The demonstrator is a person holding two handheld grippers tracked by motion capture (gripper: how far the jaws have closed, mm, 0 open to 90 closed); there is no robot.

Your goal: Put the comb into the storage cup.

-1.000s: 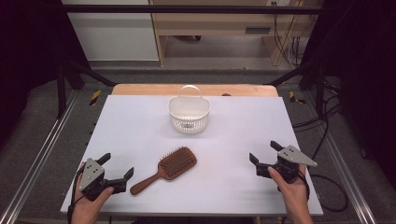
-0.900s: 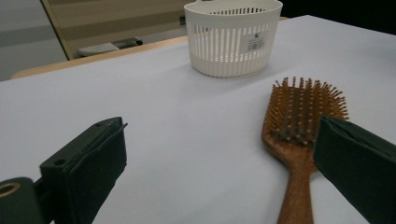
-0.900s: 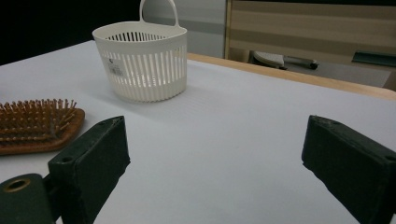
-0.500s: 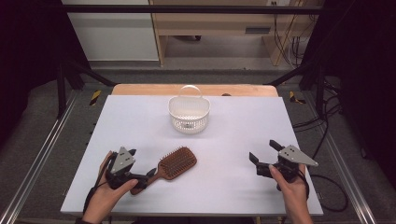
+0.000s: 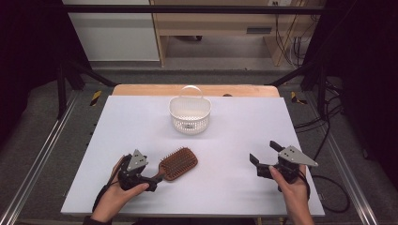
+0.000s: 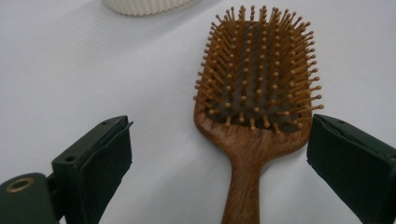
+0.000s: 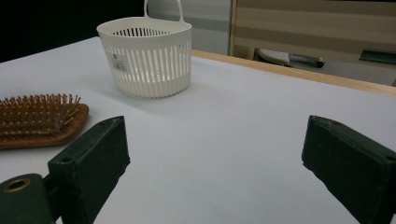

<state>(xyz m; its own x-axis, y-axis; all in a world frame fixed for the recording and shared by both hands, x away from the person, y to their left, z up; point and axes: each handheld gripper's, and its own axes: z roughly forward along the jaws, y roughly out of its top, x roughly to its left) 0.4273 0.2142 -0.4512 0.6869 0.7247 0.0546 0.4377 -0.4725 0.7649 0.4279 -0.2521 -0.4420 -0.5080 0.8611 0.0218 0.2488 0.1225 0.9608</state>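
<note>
Down at the near edge, we've got our left tool (image 5: 152, 180) low on the tabletop (image 5: 234, 187), jaws spread wide on either side of the brush (image 5: 174, 165) handle and not yet touching it. In the left gripper view the handle runs up between the jaws, nearer the right-hand one, with the neck just beyond them: it looks like we're lining up for a pinch on the narrow wooden part, which gives a firmer hold than the bristle pad would.

The brush lies flat, bristles up, handle pointing back toward our left hand (image 5: 115, 199) and head angled away to the right. That handle-first lie is why the left side takes this one.

Over on the near right, our right tool (image 5: 263, 157) is spread too and holds nothing, standing well apart from the brush. From its own view we look between the open jaws across bare tabletop, brush head (image 7: 39, 119) off to the left. We reckon it's simply waiting out of the way.

Farther on, past the brush and near the middle of the tabletop, stands the white basket (image 5: 189, 112), upright, handle up, seemingly empty. It stands open-topped and clear all round, a likely drop spot for the brush
</note>
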